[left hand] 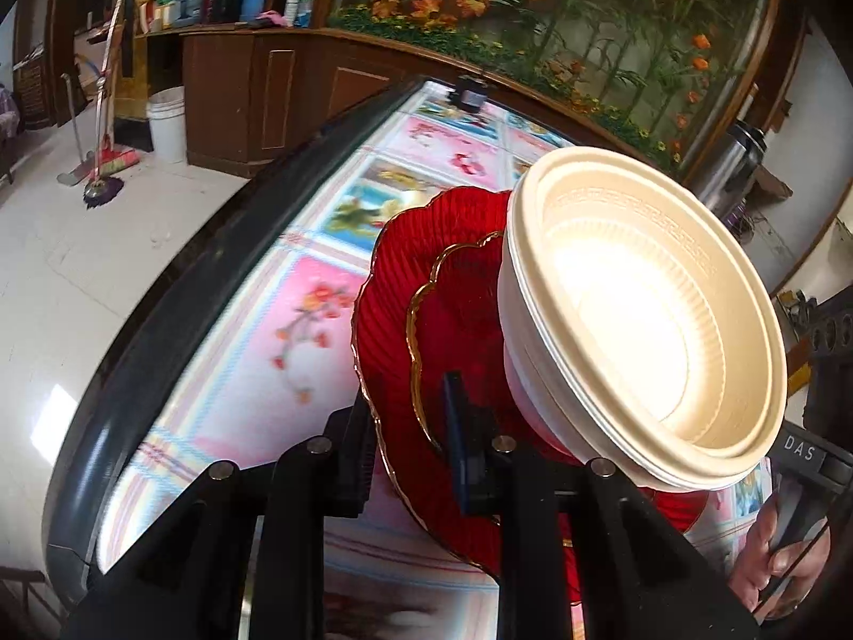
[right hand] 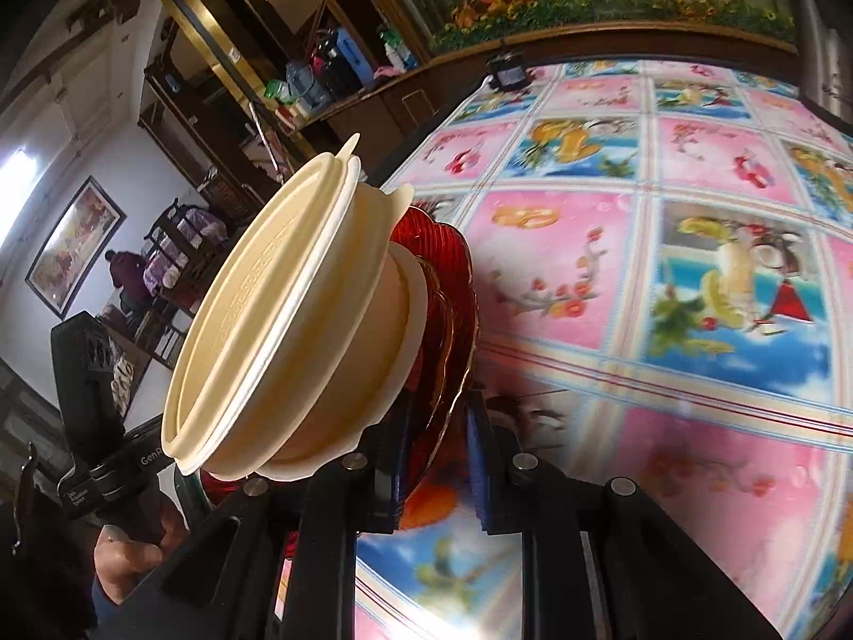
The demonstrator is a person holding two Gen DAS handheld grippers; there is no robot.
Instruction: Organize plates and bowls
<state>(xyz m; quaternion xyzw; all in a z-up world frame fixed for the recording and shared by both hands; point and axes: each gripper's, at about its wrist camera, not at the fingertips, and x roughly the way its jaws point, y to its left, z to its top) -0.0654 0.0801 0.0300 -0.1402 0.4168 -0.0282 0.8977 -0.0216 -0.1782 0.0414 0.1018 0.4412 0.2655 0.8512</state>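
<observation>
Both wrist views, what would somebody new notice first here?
The stack of cream bowls dominates both views, sitting on red gold-rimmed plates. The left gripper and the right gripper each clamp the plates' edge from opposite sides, over a table covered in a bright pink and blue fruit-print cloth.

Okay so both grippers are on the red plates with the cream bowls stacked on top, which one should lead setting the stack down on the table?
Neither, probably: left gripper and right gripper each clamp the red plates' rim on opposite sides, cream bowls tilted. Lower together onto the table.
</observation>
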